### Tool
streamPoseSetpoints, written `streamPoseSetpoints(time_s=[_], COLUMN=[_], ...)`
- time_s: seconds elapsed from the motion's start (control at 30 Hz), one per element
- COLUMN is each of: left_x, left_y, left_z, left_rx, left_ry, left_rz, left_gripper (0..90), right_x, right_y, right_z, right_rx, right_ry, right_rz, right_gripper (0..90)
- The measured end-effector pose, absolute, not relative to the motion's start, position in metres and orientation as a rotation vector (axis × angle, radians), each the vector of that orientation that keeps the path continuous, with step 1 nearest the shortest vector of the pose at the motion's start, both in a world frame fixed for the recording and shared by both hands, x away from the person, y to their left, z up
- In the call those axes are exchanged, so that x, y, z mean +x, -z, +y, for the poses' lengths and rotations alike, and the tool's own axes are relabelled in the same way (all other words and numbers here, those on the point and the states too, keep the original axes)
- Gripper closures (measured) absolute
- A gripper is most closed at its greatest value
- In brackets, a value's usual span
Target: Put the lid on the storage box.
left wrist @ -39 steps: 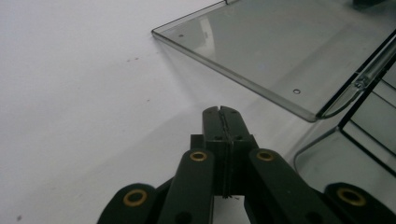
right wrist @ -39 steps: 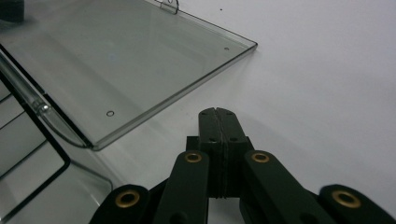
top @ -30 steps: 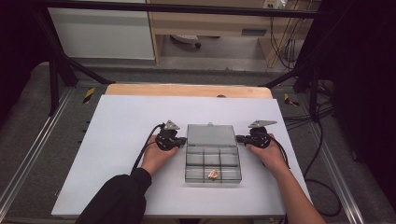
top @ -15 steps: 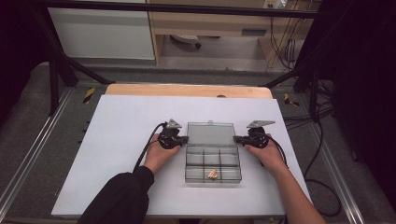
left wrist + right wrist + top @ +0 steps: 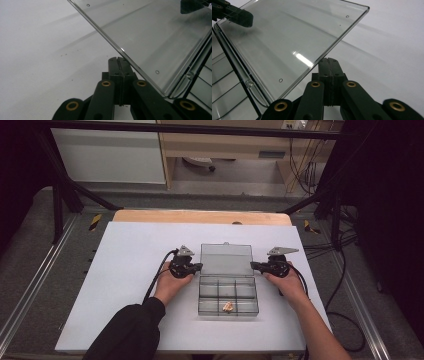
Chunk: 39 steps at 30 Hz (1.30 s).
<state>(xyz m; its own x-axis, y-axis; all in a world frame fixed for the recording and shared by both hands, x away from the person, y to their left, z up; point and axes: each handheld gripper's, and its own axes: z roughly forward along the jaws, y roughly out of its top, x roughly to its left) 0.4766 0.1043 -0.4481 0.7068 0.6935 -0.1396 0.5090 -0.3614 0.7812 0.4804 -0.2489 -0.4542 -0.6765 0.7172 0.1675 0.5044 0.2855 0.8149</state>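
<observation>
Little change is seen: the left gripper point(image 5: 199, 267) and the right gripper point(image 5: 254, 265) have been drawn slightly closer to the side edges of the lid point(image 5: 226, 259), jaws pressed together.

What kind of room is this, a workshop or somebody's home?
Most likely a lab or workshop test bench: a white table inside a black metal frame, loose cables trailing over the grey floor, and a clear compartment box laid out for practice.

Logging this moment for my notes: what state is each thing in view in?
Clear plastic compartment box: open, on the white table.
Clear hinged lid: swung back.
Small tan piece: in a front compartment.
Left gripper: shut, beside the lid edge.
Right gripper: shut, beside the opposite edge.
</observation>
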Motion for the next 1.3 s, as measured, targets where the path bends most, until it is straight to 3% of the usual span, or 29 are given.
streamPoseSetpoints(time_s=[1.3], left_x=[0.473], left_y=[0.425], left_z=[0.108], left_rx=[1.973], left_ry=[-0.291], left_rz=[0.870], left_gripper=[90.0], right_x=[0.479], right_y=[0.423], right_z=[-0.247], right_rx=[1.012], right_ry=[-1.385], right_rz=[2.276], right_gripper=[90.0])
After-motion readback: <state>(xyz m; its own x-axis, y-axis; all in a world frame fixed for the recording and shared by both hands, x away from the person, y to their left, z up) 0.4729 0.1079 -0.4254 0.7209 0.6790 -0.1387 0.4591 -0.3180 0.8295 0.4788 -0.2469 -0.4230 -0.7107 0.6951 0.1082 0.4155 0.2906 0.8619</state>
